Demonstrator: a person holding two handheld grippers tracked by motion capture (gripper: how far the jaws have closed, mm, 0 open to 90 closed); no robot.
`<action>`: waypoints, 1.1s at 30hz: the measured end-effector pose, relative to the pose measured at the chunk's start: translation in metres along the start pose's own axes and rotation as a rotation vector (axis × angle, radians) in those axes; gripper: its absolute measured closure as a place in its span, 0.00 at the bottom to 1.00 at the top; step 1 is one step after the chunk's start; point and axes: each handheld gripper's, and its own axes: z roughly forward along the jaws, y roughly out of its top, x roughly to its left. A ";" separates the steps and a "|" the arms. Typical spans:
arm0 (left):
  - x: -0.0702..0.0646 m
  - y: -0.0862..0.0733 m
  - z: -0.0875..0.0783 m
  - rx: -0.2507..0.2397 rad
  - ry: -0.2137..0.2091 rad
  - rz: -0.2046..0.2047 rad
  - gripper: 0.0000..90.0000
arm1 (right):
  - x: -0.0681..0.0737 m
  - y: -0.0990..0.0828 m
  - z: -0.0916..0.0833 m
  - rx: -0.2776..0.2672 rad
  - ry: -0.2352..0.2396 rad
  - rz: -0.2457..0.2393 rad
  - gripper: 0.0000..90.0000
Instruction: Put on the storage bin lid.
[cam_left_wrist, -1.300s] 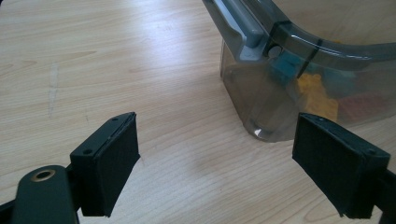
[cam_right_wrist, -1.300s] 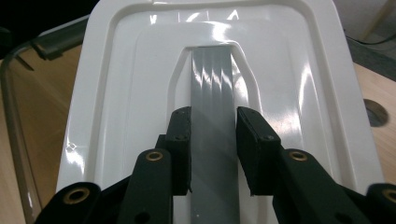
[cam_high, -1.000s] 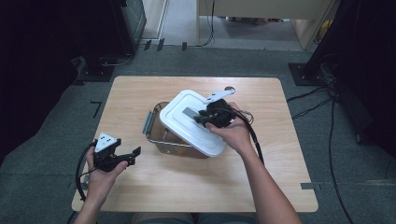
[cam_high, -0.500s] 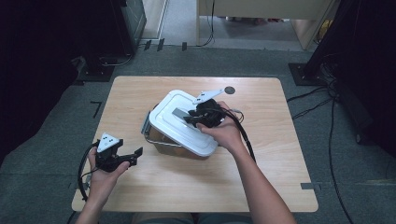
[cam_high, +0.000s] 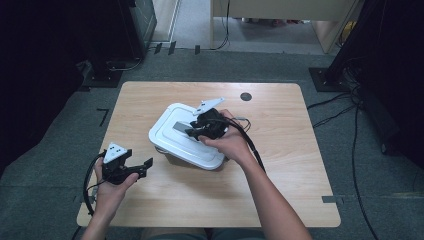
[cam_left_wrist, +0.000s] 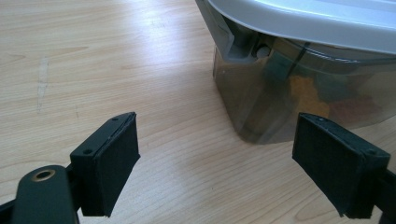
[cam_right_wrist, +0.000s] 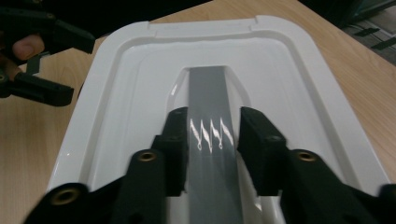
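A white lid (cam_high: 172, 145) with a grey handle strip (cam_high: 181, 127) lies on a clear plastic box (cam_left_wrist: 289, 93) at the table's middle. My right gripper (cam_high: 196, 131) rests on the lid from the right. In the right gripper view its jaws (cam_right_wrist: 208, 140) have just been opening. They flank the handle (cam_right_wrist: 208, 88), the pads a hair off its sides. My left gripper (cam_high: 145, 165) is held open above the table's near left, pointing at the box. Its pads (cam_left_wrist: 109, 163) are wide apart with nothing between them. The box's coloured contents are blurred.
The wooden table (cam_high: 280, 190) has bare surface on all sides of the box. A small black disc (cam_high: 245, 96) sits near the far edge. Cables (cam_high: 345, 115) run over the floor to the right; dark cabinets stand at the back left.
The right gripper has carried the lid leftward, from askew off the box's right side to squarely over the box. Its jaws now stand wider. The left gripper has stayed put.
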 end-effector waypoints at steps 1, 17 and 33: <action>0.000 0.000 0.000 0.002 0.001 -0.001 0.16 | 0.000 0.000 -0.001 -0.005 -0.013 0.007 0.60; 0.000 0.003 -0.002 -0.006 -0.002 -0.012 0.16 | -0.030 -0.048 -0.083 -0.099 -0.273 0.226 0.47; -0.004 0.009 -0.002 -0.011 -0.013 -0.025 0.16 | -0.036 -0.070 -0.075 -0.058 -0.325 0.360 0.38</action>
